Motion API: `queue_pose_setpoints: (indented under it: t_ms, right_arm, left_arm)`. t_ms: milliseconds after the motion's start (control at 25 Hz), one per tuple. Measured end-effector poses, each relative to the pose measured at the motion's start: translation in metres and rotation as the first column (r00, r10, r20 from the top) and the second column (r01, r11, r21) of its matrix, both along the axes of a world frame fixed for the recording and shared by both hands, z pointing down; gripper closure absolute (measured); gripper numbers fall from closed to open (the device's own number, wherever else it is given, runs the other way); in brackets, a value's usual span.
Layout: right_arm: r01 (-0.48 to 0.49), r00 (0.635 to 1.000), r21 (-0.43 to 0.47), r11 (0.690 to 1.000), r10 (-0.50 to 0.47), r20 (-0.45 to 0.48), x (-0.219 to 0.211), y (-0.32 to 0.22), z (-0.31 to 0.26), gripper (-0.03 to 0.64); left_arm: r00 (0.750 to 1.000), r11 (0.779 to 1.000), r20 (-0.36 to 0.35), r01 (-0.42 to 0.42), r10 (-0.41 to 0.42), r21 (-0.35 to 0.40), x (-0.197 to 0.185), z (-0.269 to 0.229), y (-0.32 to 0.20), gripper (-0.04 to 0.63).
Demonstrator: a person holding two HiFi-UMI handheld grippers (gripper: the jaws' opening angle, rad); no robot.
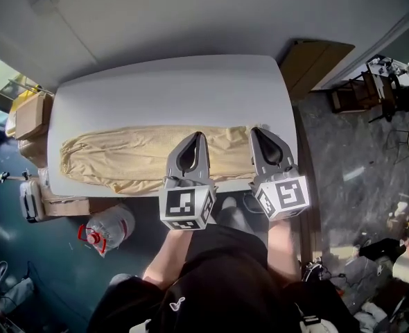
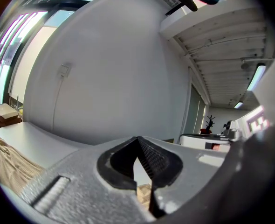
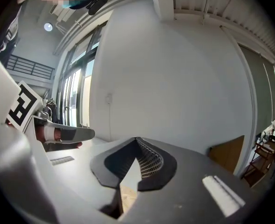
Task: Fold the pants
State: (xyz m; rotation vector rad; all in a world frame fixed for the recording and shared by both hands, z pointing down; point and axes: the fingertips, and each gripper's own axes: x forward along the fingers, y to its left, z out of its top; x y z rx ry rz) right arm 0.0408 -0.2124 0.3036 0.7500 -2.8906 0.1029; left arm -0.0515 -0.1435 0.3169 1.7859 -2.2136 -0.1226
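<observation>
Beige pants lie stretched lengthwise along the near half of the white table, one end reaching left. Both grippers hover over their right end, side by side and pointing away from me. My left gripper is shut, its tips meeting in the left gripper view, with beige cloth showing below the jaws. My right gripper is also shut, with a strip of cloth visible beneath it. I cannot see fabric pinched at either tip. More of the pants spread left on the tabletop.
Cardboard boxes stand on the floor left of the table, and a large water bottle lies near its front left corner. A cardboard sheet leans at the right. The person's legs in black press against the near edge.
</observation>
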Motion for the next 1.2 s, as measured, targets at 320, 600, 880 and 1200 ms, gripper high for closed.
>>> queue_pose_setpoints:
  t_ms: [320,600,880,1200]
  right_arm:
    - [-0.121,0.992,-0.08,0.989,0.117,-0.056,0.049,-0.018,0.043,0.612]
    - [-0.235,0.969,-0.149,0.96,0.22,-0.114,0.092,-0.033,0.084,0.612]
    - [-0.294,0.951,-0.217,0.931,0.262,-0.166,0.12,-0.029,0.131,0.593]
    - [-0.358,0.924,-0.325,0.875,0.282,-0.26,0.15,-0.025,0.19,0.443]
  left_arm:
    - [0.993,0.989,-0.04,-0.111,0.108,-0.093,0.036,0.04,-0.022,0.592]
    - [0.977,0.965,-0.088,-0.206,0.194,-0.16,0.065,0.075,-0.045,0.592]
    - [0.947,0.919,-0.126,-0.317,0.295,-0.235,0.105,0.124,-0.057,0.592]
    - [0.922,0.875,-0.173,-0.385,0.347,-0.295,0.133,0.165,-0.065,0.592]
